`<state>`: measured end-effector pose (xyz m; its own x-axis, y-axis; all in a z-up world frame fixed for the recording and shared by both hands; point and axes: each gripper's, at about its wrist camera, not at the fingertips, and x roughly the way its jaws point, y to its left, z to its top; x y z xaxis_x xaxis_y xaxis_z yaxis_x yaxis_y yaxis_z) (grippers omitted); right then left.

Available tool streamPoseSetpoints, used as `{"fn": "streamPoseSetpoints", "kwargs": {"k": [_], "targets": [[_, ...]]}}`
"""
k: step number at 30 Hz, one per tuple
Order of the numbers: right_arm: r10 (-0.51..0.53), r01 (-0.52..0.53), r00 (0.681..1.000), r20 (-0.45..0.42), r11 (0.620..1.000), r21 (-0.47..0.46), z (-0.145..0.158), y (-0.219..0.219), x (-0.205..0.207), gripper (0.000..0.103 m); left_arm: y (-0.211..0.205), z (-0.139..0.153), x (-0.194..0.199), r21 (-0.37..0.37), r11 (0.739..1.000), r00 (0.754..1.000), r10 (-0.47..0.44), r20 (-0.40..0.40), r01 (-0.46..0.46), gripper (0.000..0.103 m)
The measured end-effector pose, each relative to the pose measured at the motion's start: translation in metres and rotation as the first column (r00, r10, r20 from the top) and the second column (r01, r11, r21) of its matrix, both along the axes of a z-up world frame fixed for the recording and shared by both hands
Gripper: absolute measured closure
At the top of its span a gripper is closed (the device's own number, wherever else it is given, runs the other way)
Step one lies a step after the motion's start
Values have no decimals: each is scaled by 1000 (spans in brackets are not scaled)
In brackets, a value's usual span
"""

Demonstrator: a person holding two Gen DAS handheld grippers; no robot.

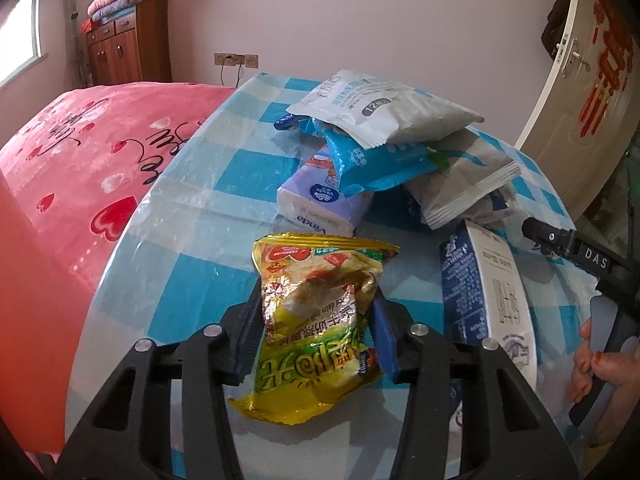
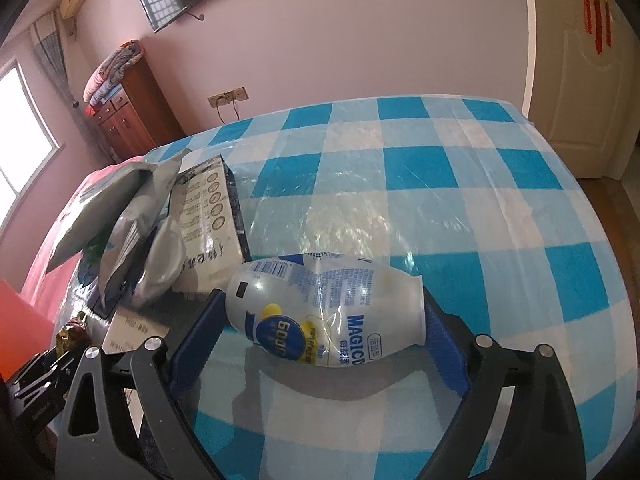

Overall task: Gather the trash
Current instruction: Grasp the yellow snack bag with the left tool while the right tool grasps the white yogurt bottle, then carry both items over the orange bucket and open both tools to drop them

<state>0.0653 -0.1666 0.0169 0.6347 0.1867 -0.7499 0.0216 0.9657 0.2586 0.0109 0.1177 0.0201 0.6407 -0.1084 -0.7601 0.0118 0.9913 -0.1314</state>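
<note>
My left gripper (image 1: 316,320) is shut on a yellow snack wrapper (image 1: 316,320), its blue pads pressed on both sides of the crumpled bag above the blue-checked table (image 1: 200,208). My right gripper (image 2: 324,316) is shut on a white plastic drink bottle (image 2: 324,316) that lies on its side between the pads, just above the tablecloth (image 2: 440,200). A pile of trash sits behind: a grey pouch (image 1: 384,108), a blue wrapper (image 1: 380,164), a tissue pack (image 1: 320,204) and a milk carton (image 1: 488,296).
The pile also shows in the right wrist view as grey bags (image 2: 120,216) and a flat box (image 2: 208,216) at the left. A red bed cover (image 1: 80,152) lies left of the table. A door (image 2: 580,80) stands at the right. The right handheld gripper body (image 1: 592,264) shows at the left view's right edge.
</note>
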Motion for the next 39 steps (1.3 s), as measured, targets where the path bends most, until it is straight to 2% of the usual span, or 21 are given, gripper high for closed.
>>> {"fn": "streamPoseSetpoints", "kwargs": {"k": [6,12,20,24,28,32,39], "targets": [[13,-13,1000,18,1000,21,9,1,-22,12,9,7,-13,-52,999,1000,9,20,-8,57],[41,-42,998,52,999,35,26,9,-47,12,19,21,-30,-71,997,998,20,52,-16,57],[115,-124,987,110,990,74,65,37,-69,12,35,67,-57,-68,997,987,40,153,-30,57],[200,-213,967,159,974,75,92,72,-74,12,54,94,-74,-62,996,975,73,209,-61,57],[319,-338,925,208,939,61,120,124,-78,12,82,114,-91,-56,991,958,129,256,-119,57],[458,-477,854,248,879,21,144,192,-83,12,118,129,-105,-37,977,934,214,288,-212,57],[626,-640,734,263,767,-41,158,297,-86,12,189,123,-111,28,920,890,370,267,-391,57]]}}
